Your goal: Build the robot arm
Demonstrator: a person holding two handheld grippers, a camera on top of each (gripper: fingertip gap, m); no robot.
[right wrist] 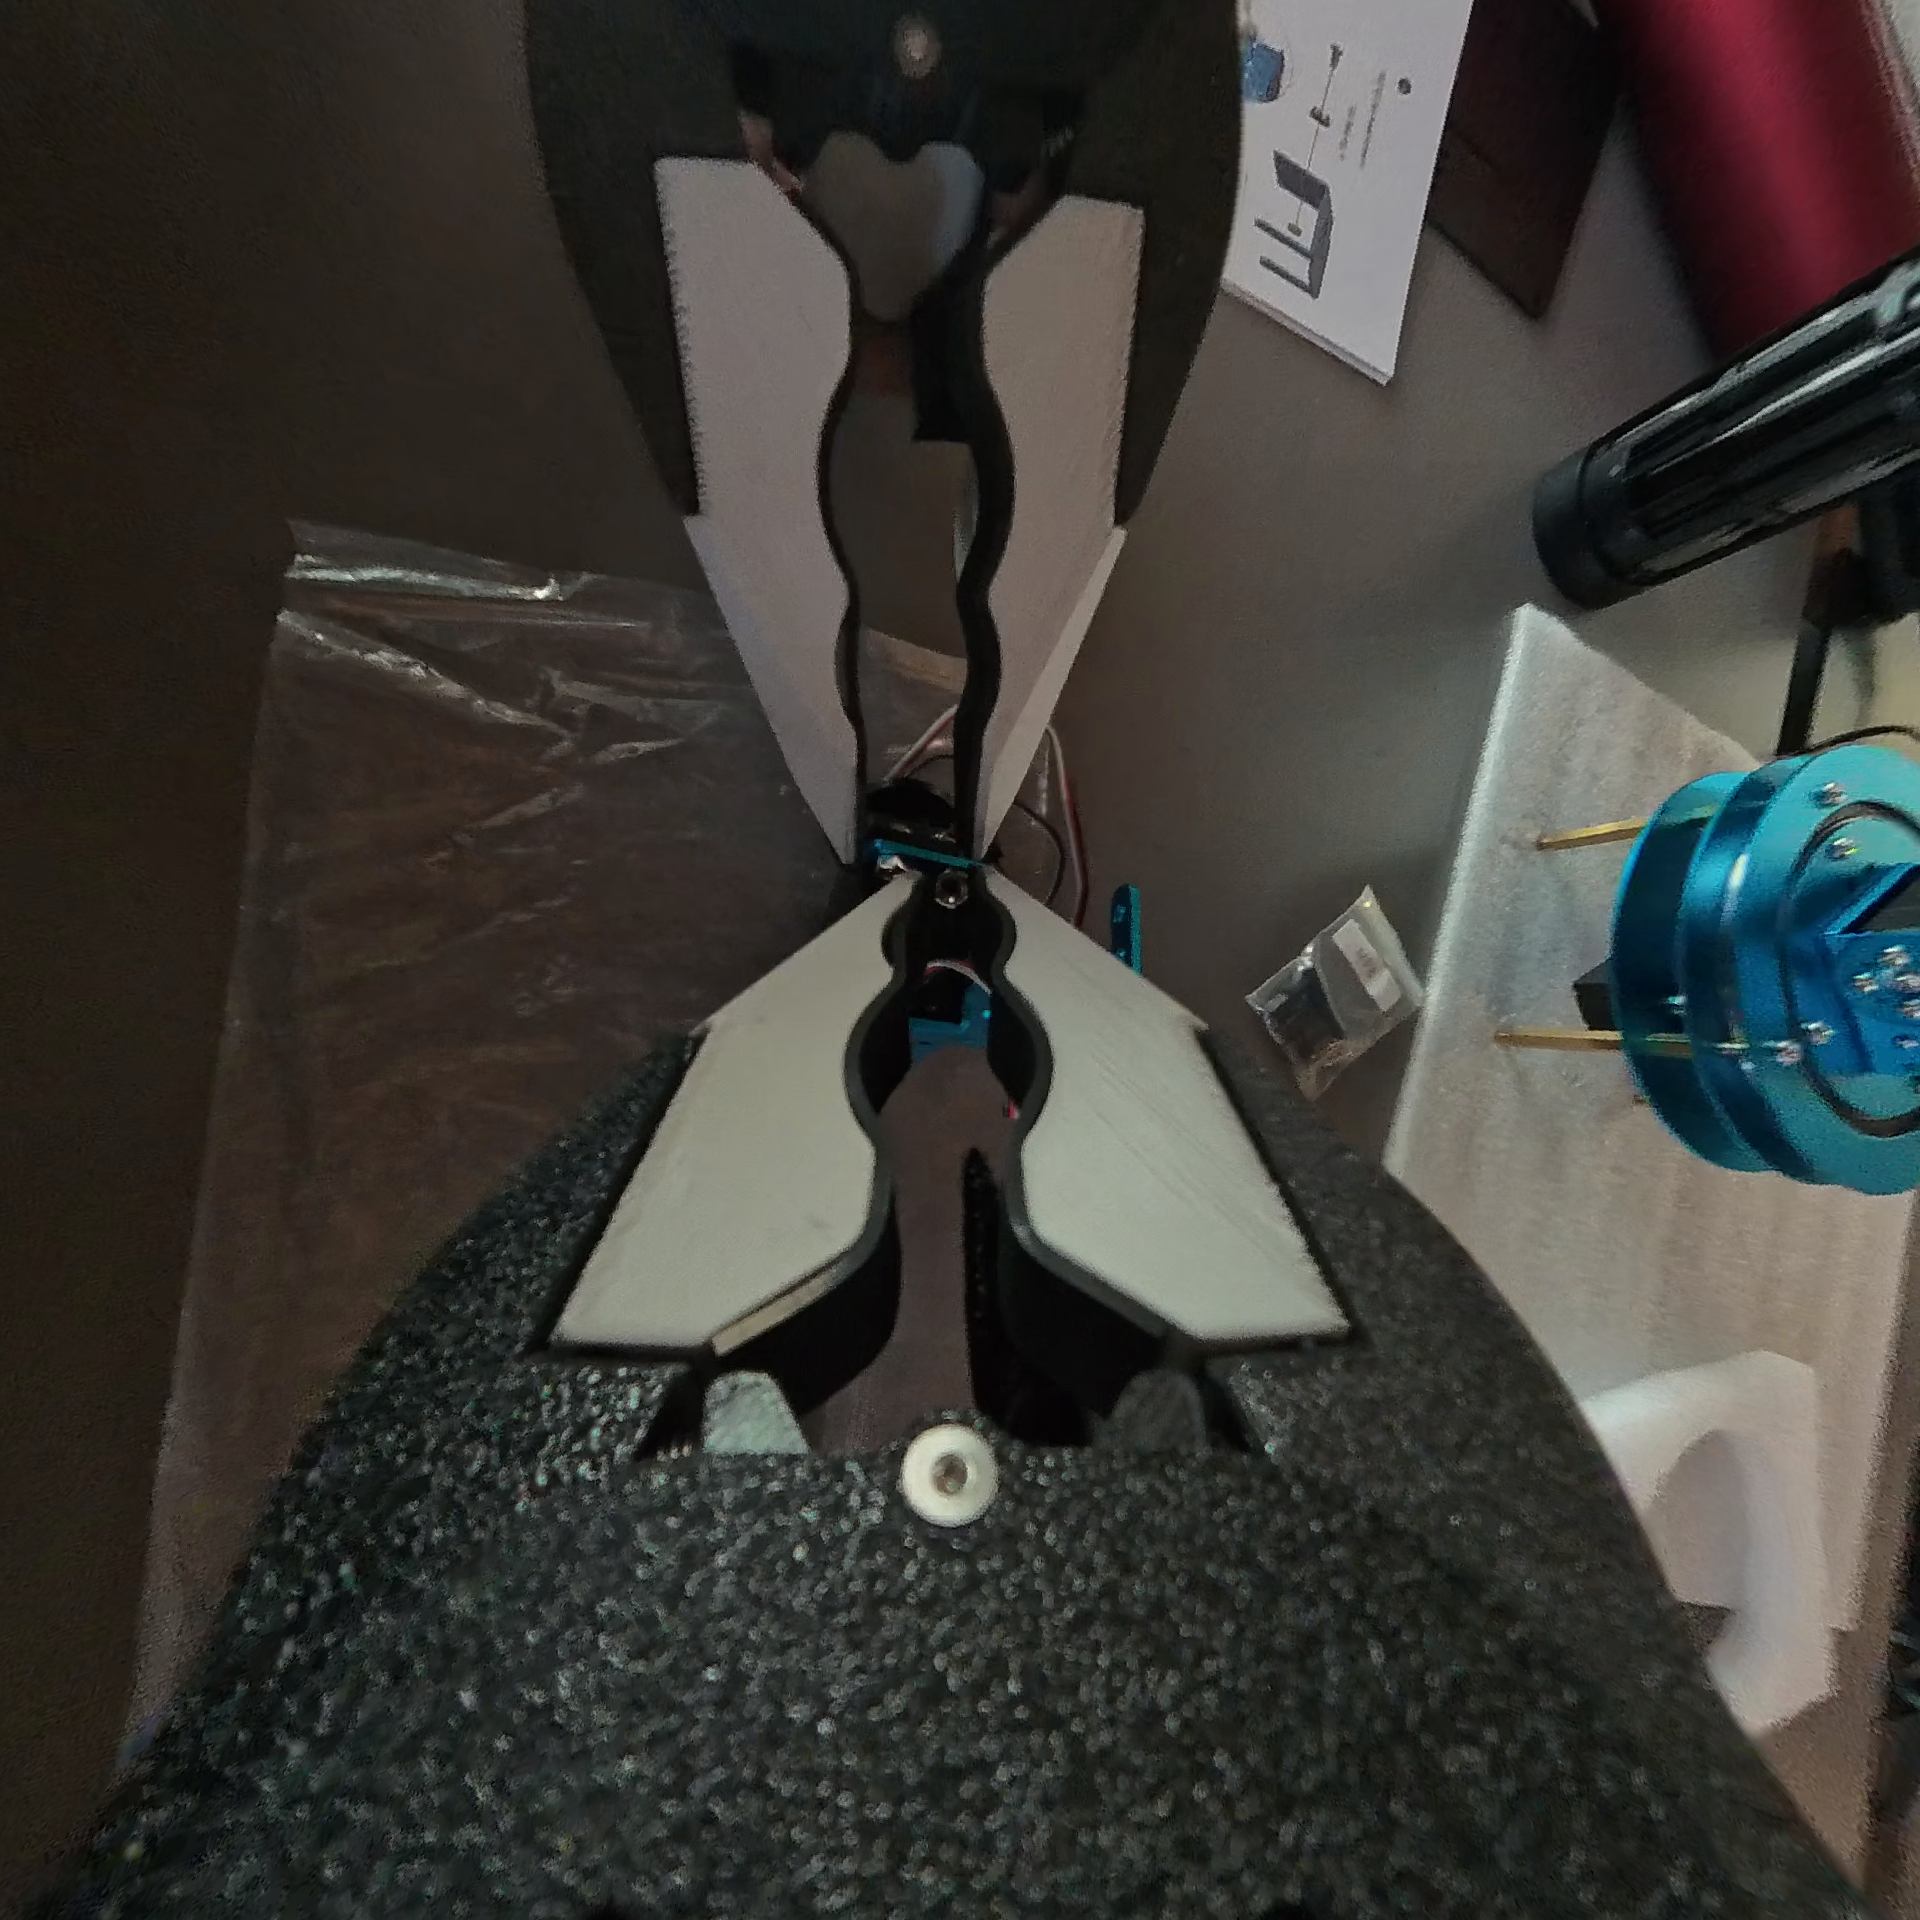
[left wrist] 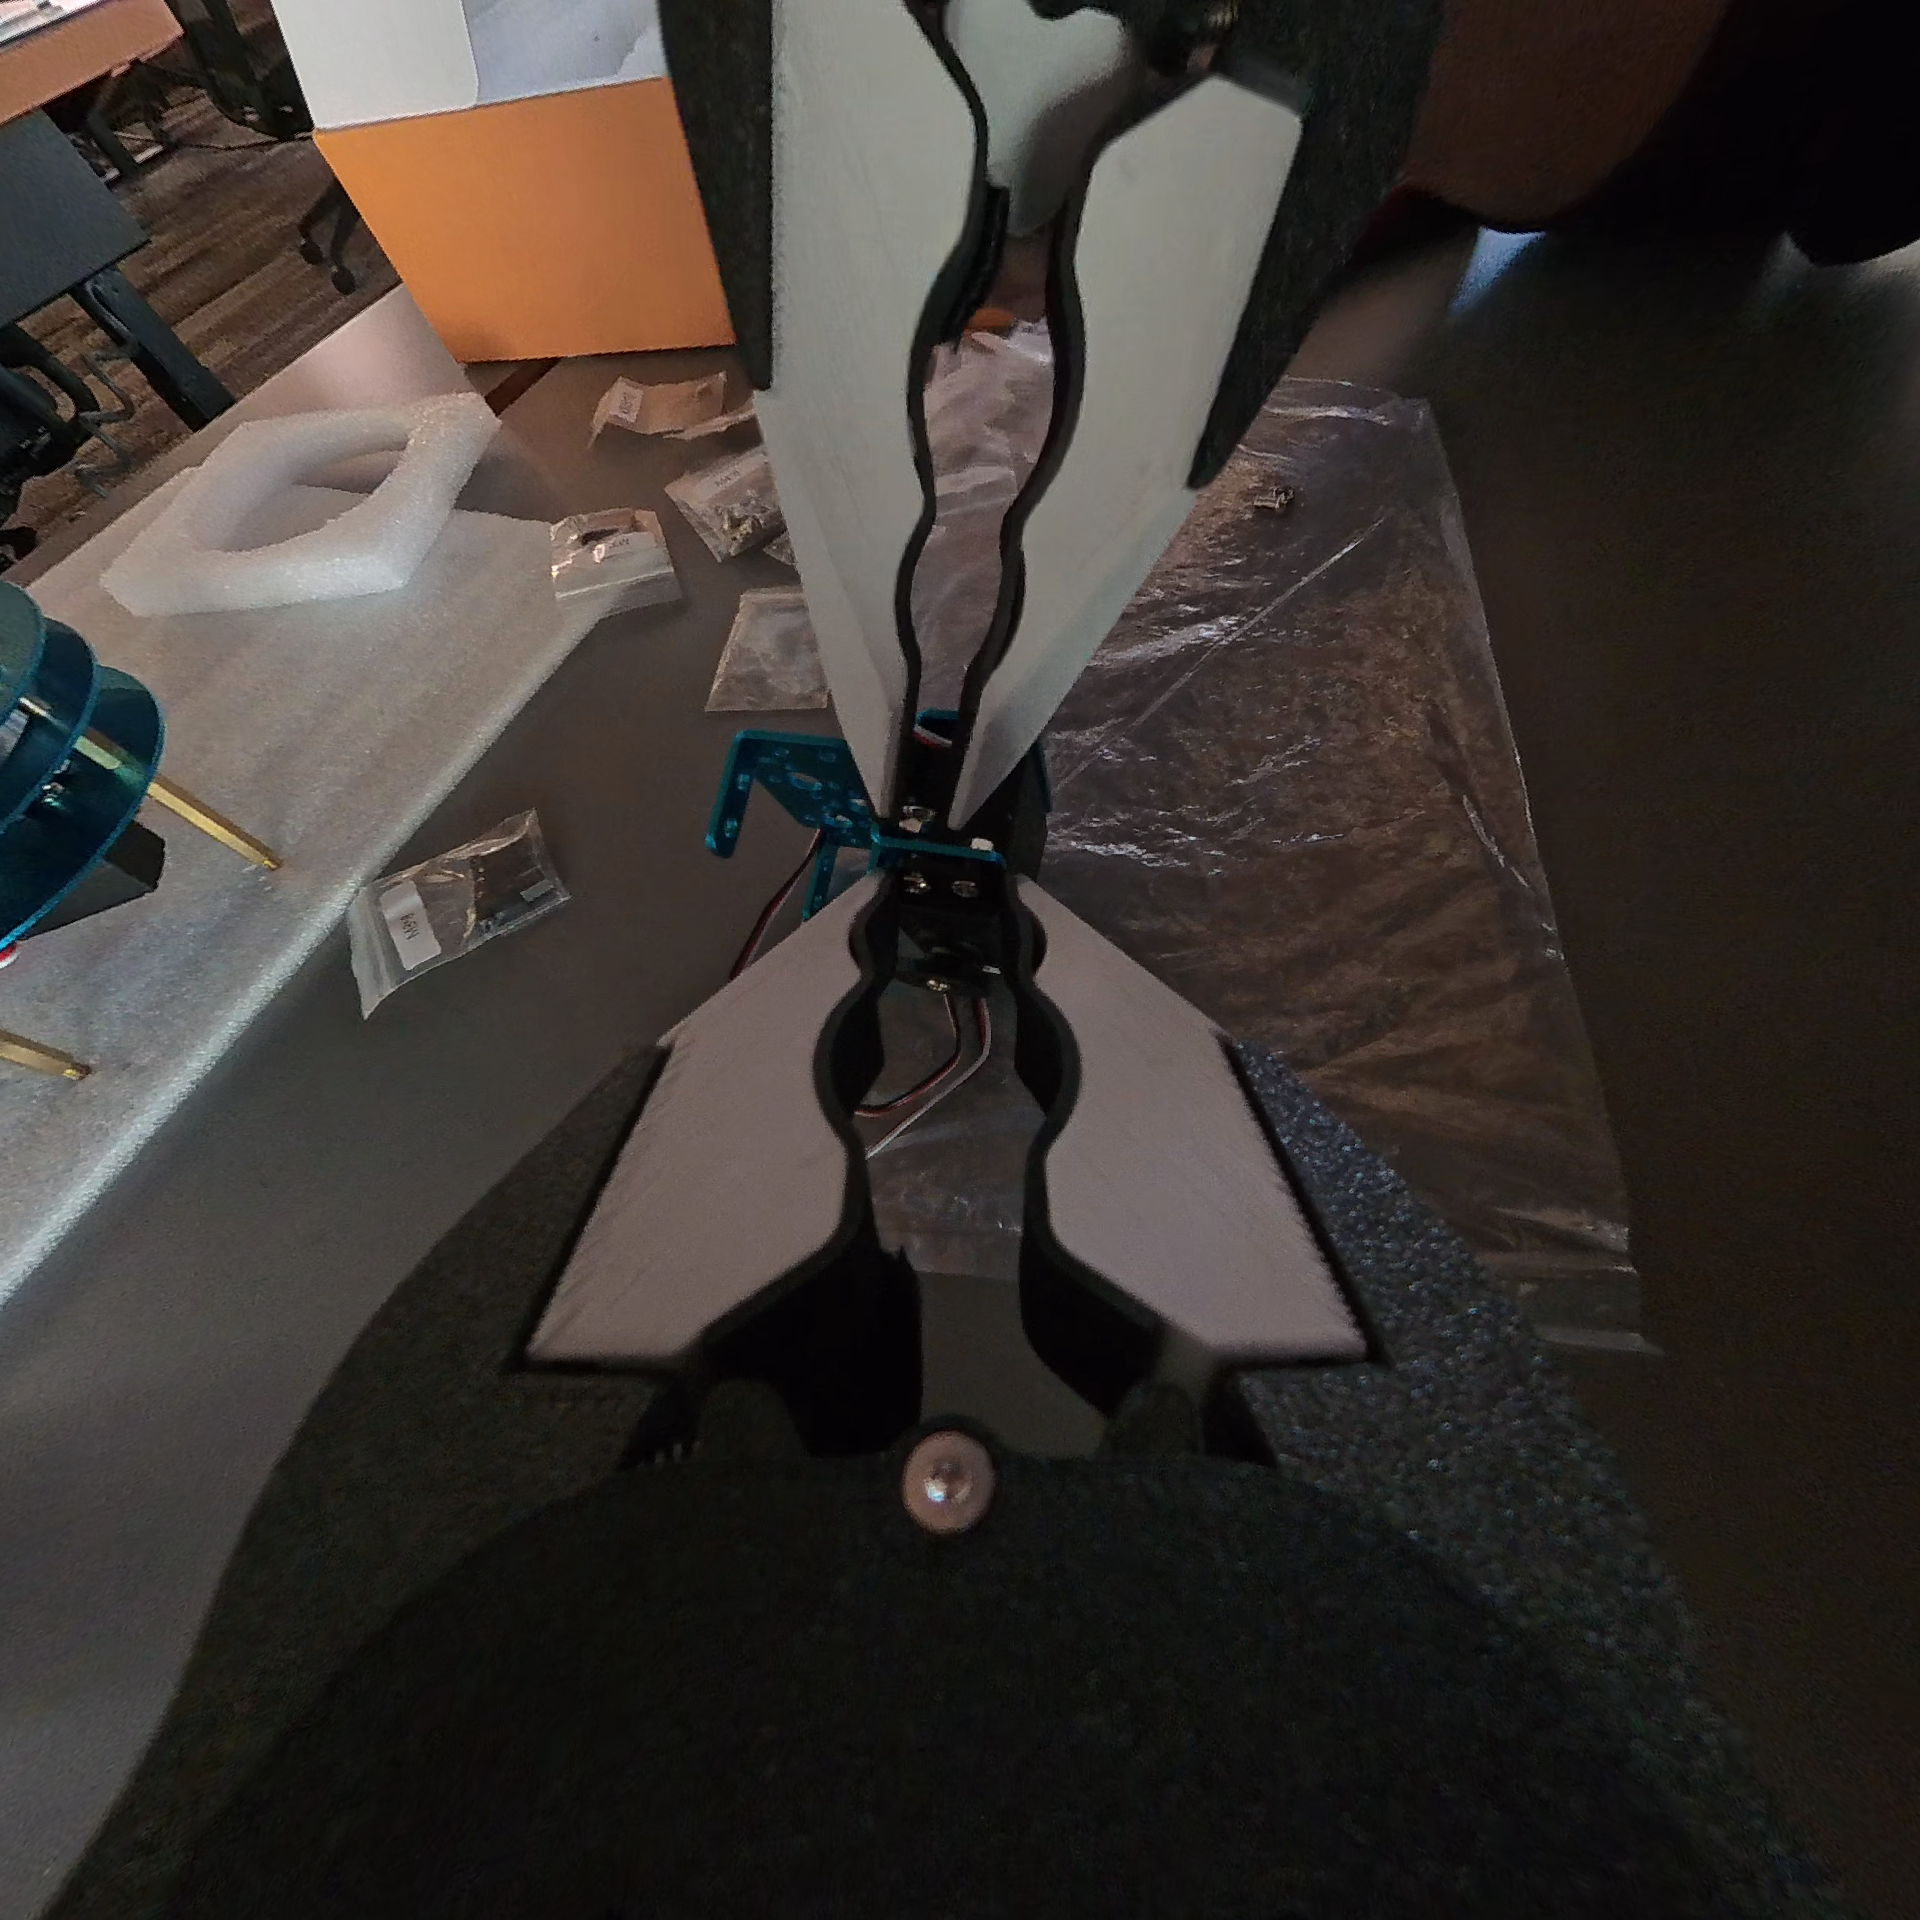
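Observation:
A small assembly of a blue metal bracket [left wrist: 774, 795] and a black servo [left wrist: 935, 940] with red, white and black wires hangs between the two grippers, above a grey table. My left gripper [left wrist: 935, 883] is shut on it from the near side in the left wrist view. My right gripper [left wrist: 928, 821] comes in from the top of that view, tip to tip with the left, and is shut on the same assembly. In the right wrist view the right gripper [right wrist: 940, 888] grips the bracket's blue flange [right wrist: 920, 860], and the left gripper [right wrist: 920, 836] meets it from above.
A clear plastic bag [left wrist: 1299, 779] lies under the grippers. To one side are a white foam sheet [right wrist: 1558, 1195], a foam frame [left wrist: 301, 509], a blue round base with brass pins [right wrist: 1766, 997], several small parts bags [left wrist: 457, 904], an orange box [left wrist: 540, 208], a printed sheet [right wrist: 1340, 187] and a black handle [right wrist: 1725, 457]. Both grippers' tips are close together, under 4 cm apart. From either gripper's tips it is about 30 cm to the black handle [right wrist: 1725, 457].

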